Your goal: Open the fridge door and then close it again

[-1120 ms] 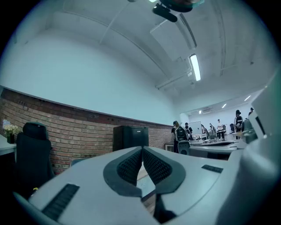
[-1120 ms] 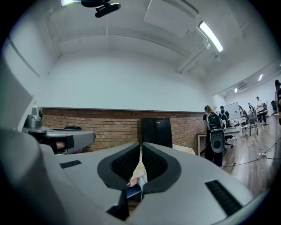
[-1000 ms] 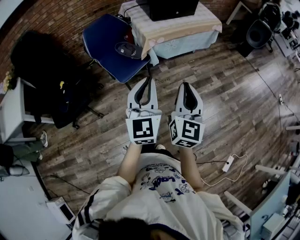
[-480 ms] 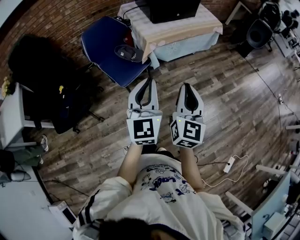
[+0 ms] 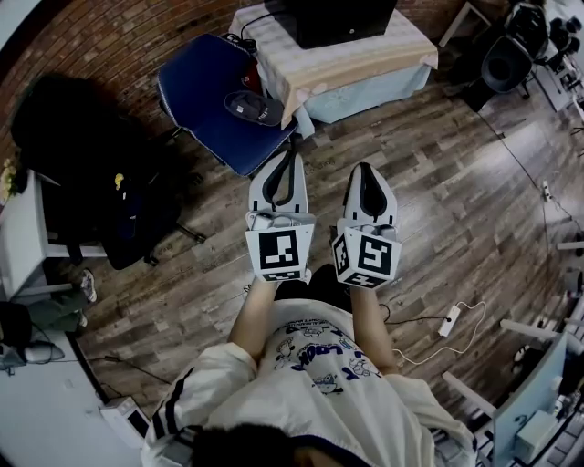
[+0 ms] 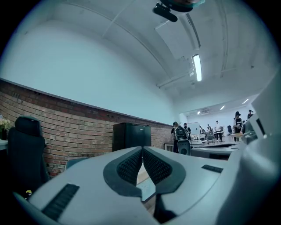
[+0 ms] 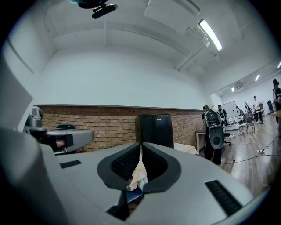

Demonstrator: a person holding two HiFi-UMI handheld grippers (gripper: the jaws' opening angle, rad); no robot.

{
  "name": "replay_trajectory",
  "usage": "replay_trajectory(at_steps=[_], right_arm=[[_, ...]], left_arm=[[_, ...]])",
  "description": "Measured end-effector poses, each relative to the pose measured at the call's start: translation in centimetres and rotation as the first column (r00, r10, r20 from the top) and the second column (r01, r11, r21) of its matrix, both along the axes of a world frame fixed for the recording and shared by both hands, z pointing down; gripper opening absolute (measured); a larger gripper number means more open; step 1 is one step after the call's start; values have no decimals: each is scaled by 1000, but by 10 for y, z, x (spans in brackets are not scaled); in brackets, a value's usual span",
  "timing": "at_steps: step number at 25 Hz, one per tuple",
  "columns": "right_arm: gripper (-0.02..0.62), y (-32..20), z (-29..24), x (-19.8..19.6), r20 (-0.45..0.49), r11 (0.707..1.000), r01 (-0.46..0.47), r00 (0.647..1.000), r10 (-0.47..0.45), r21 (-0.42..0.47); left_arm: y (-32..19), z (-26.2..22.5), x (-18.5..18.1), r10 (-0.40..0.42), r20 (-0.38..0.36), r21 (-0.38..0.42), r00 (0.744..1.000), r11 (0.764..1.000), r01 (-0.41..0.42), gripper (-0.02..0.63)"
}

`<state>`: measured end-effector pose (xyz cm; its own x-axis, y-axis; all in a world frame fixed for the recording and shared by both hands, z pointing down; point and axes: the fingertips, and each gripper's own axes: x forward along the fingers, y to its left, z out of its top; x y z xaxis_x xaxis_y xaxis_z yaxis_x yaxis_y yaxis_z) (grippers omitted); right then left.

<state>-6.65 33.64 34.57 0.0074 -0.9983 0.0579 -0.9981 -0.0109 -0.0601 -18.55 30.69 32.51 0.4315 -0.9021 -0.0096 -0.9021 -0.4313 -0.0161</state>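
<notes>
The left gripper (image 5: pixel 291 157) and right gripper (image 5: pixel 362 169) both have their jaws pressed together on nothing. Over the last second the black fridge (image 5: pixel 347 18), on the clothed table (image 5: pixel 365 66) at top centre, has drawn slightly nearer, so they're only approaching and the door looks untouched

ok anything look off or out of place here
Nothing damaged or spilled. A cap lies on the blue chair, and a power strip with its cable lies loose on the wood floor.
</notes>
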Motion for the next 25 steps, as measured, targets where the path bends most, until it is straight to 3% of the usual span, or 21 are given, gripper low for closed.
replay_trajectory(at_steps=[11, 25], right_arm=[[40, -51, 13, 13, 1, 999, 15, 1000, -15, -31], [40, -174, 2, 76, 2, 995, 104, 995, -104, -14]], left_arm=[[-52, 15, 12, -14, -4, -34, 1000, 999, 14, 23], [-164, 8, 72, -102, 3, -26, 995, 994, 102, 22]])
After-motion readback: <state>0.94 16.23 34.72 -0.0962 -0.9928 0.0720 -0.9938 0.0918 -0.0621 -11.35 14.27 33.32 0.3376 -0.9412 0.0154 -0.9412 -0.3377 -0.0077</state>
